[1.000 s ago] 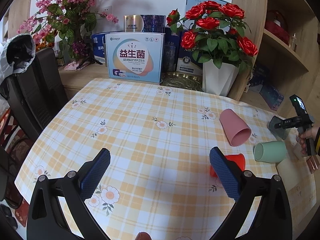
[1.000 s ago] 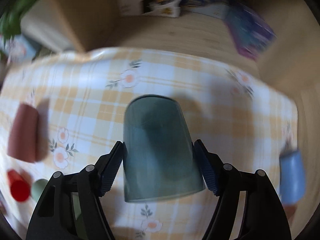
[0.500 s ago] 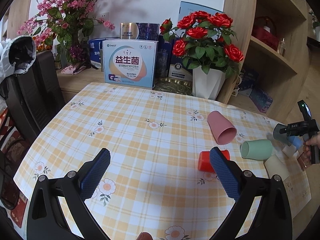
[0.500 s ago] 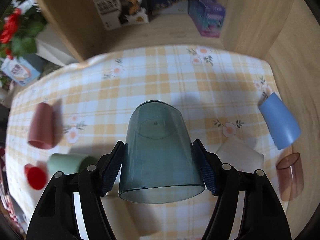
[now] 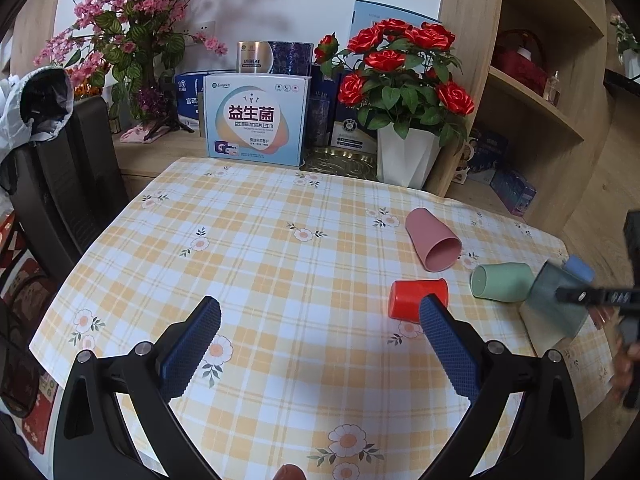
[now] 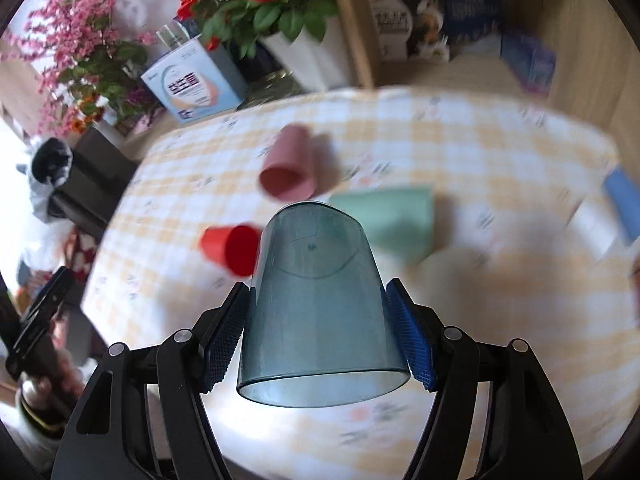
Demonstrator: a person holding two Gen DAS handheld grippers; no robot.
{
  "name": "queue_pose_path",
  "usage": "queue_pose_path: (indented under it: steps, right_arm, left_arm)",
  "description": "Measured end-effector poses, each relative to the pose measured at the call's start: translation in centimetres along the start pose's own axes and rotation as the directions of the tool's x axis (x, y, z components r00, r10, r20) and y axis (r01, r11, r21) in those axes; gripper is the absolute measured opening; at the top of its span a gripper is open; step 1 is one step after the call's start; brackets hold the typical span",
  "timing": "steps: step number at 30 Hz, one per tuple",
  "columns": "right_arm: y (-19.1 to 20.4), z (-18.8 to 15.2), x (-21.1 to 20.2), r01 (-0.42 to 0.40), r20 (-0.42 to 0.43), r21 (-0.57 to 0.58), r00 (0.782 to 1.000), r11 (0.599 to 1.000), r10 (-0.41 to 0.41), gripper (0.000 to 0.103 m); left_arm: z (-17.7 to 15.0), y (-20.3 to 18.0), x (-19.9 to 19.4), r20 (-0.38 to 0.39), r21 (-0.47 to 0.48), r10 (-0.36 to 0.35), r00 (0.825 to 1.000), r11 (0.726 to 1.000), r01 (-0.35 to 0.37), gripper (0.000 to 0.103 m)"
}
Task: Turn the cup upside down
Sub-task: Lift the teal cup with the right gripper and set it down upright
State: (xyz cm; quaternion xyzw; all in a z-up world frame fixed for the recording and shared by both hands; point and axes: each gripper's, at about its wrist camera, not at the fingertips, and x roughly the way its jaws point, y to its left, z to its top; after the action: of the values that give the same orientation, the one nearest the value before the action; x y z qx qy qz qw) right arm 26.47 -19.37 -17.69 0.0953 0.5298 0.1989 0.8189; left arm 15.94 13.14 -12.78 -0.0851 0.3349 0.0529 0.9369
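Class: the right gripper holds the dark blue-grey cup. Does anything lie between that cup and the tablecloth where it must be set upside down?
Possibly: the green cup and cream cup lie just beyond the blue-grey cup in the right gripper.

Translucent smoky plastic cup [image 6: 316,300], glossy; matt pink cup [image 5: 433,239]; smooth checked tablecloth [image 5: 260,264]; pale wood-grain shelving [image 5: 532,92].

A home dining corner: yellow-checked floral tablecloth [image 5: 256,264], red artificial roses in a white pot [image 5: 404,80], wooden shelving unit [image 5: 532,92], black chair [image 5: 68,176] draped with clothing.
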Motion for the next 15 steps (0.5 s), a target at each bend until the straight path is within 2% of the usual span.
queue_pose_path:
  steps: [7, 15]
  right_arm:
    - [1.9, -4.6, 5.3, 0.005, -0.053, 0.103, 0.999, 0.995, 0.000, 0.068]
    - [3.6, -6.6, 6.5, 0.024, -0.059, 0.115, 0.998, 0.993, -0.017, 0.068]
  left_arm:
    - [-1.0, -0.1, -1.4, -0.014, 0.034, -0.006, 1.000, 0.999, 0.006, 0.097]
    - [-0.9, 0.9, -1.8, -0.021, 0.006, 0.027, 0.999, 1.000, -0.027, 0.097]
